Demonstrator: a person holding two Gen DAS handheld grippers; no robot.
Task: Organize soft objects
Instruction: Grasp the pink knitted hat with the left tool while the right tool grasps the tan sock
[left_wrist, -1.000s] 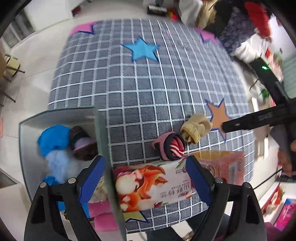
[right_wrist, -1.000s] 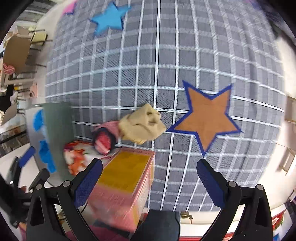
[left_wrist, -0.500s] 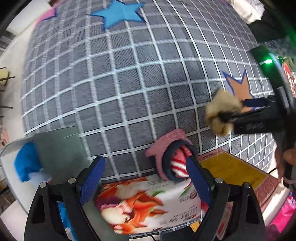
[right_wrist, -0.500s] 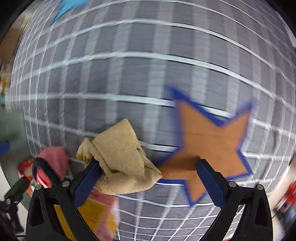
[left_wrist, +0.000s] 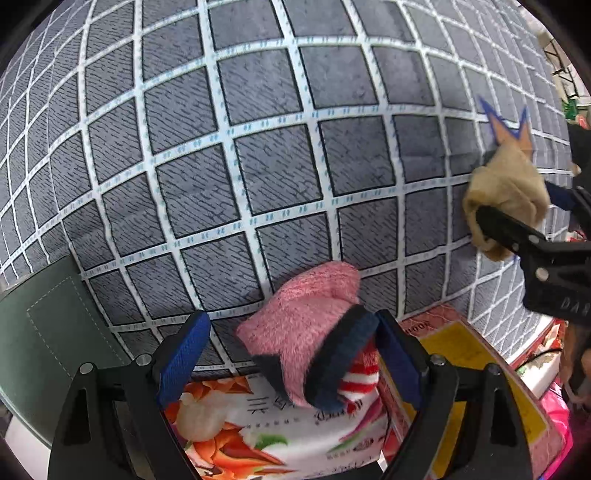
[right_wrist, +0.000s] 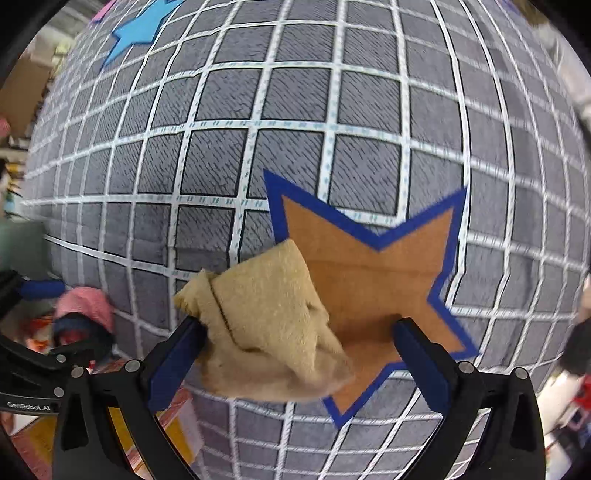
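Observation:
A pink sock bundle with a navy cuff and a red-and-white striped end lies on the grey checked cloth. My left gripper stands open around it: the right pad is at the cuff and the left pad is clear of it. A tan sock bundle lies partly on the orange star. My right gripper is open over it, pointing down. Its left pad meets the bundle's edge and its right pad stands apart. The left wrist view shows the tan bundle far right, under the right gripper's fingers.
A green bin wall stands at the lower left. A floral tissue pack and a pink-and-yellow box lie at the cloth's near edge, under my left gripper. A blue star marks the far cloth.
My left gripper has dropped and tipped downward, so the pink bundle now sits between its fingers. The right gripper has sunk over the tan bundle, now between its fingers.

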